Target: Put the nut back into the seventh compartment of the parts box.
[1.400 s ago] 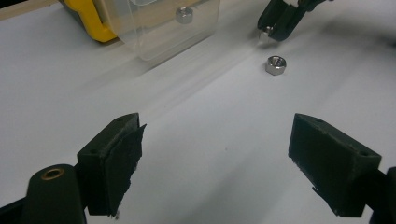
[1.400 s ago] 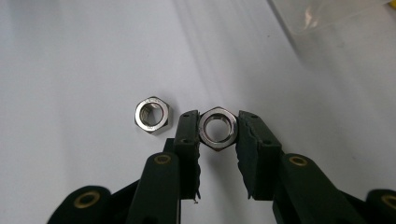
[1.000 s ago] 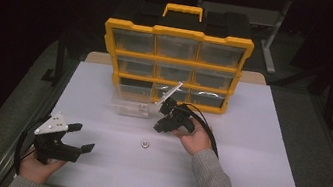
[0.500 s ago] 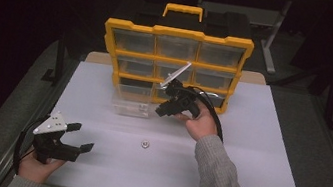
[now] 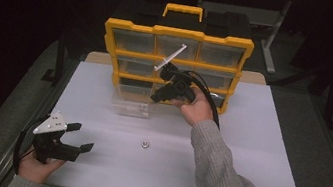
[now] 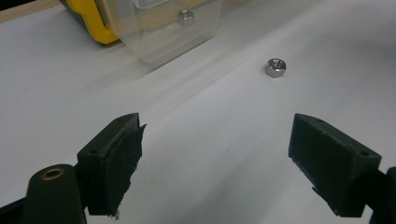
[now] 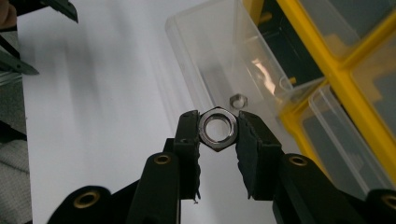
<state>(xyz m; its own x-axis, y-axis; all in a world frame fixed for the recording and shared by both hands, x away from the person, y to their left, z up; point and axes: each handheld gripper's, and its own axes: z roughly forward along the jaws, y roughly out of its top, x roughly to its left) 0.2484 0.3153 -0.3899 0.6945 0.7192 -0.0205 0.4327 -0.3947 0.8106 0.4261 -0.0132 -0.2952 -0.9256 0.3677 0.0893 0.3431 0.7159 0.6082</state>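
My right gripper is shut on a steel hex nut, one jaw on each flat side. In the high view it hovers above a clear drawer that sits pulled out on the white table in front of the yellow organizer. One small nut lies inside that drawer. Another nut lies loose on the table. My left gripper rests low at the table's front left, jaws wide open with nothing between them.
The organizer stands upright at the back of the table, with clear drawers in three rows and a dark slot where the pulled drawer belongs. A cable trails from the right gripper over the hand.
My right gripper has risen and moved away from the person, from beside the drawer to above it near the organizer's front, with the nut in it. The left gripper has stayed put.
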